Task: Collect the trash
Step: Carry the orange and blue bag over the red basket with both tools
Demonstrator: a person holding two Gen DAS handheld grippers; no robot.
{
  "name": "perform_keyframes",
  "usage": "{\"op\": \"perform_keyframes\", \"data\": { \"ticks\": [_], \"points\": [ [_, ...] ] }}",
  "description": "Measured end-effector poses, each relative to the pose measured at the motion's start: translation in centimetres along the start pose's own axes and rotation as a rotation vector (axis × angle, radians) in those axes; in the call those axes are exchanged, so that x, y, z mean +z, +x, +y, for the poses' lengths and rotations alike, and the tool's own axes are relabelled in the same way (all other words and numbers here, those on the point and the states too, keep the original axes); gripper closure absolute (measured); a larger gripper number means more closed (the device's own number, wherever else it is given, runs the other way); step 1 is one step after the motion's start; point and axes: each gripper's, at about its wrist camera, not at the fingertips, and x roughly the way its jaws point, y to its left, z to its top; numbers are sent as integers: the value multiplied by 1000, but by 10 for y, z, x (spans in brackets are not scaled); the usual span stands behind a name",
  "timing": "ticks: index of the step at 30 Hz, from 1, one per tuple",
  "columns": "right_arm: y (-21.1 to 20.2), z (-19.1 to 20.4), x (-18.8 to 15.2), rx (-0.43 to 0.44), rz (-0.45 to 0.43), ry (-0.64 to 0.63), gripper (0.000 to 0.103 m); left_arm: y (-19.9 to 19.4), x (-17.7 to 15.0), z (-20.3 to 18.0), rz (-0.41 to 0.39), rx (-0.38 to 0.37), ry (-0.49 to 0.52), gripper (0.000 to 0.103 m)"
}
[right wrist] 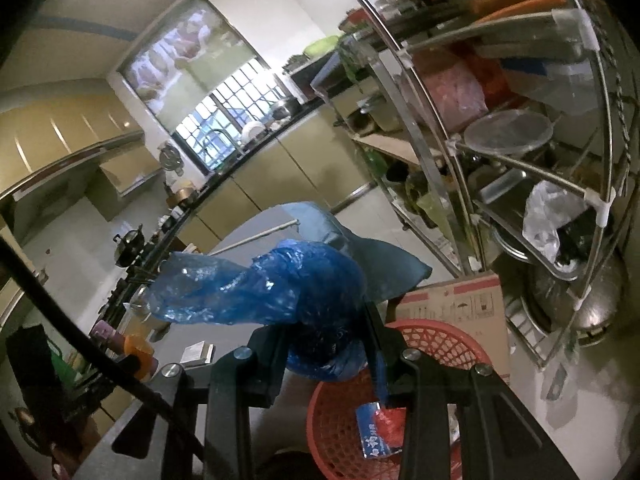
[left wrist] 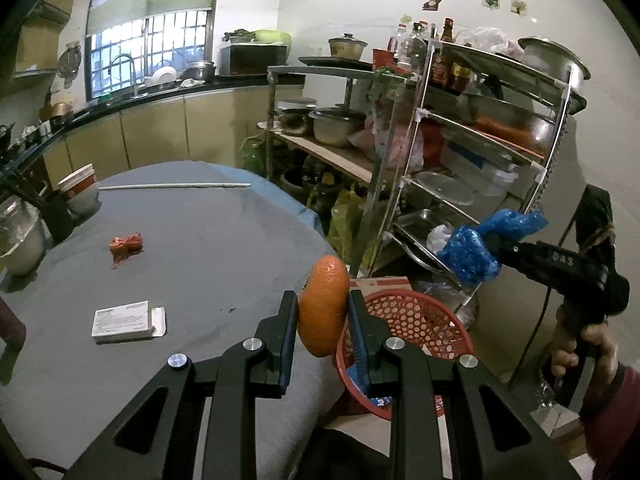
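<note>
both grippers are hovering above the red basket (right wrist: 432, 344): left gripper (left wrist: 322, 312) jaws clamping orange peel (left wrist: 323, 306), right gripper (right wrist: 328, 336) jaws pinching blue bag (right wrist: 280, 288).

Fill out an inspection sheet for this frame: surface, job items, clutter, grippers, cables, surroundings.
Surface: grey table.
Job's things: orange peel and blue plastic bag held; red wrapper and white box on table; red basket beside it holds packets.
Clutter: stacked bowls, white rod.
Grippers: left gripper shut on peel; right gripper shut on bag.
Cables: black cable.
Surroundings: metal rack, kitchen counter.
</note>
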Motion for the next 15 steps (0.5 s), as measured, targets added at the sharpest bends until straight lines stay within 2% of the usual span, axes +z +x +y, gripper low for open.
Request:
{"op": "perform_keyframes", "data": {
  "ticks": [7,15],
  "points": [
    [15,9,8,-18,26,34,66,-1,-9,8,-16,-50,5,76],
    [31,28,4,18,45,28,66,1,-21,13,16,-56,-5,76]
  ]
}}
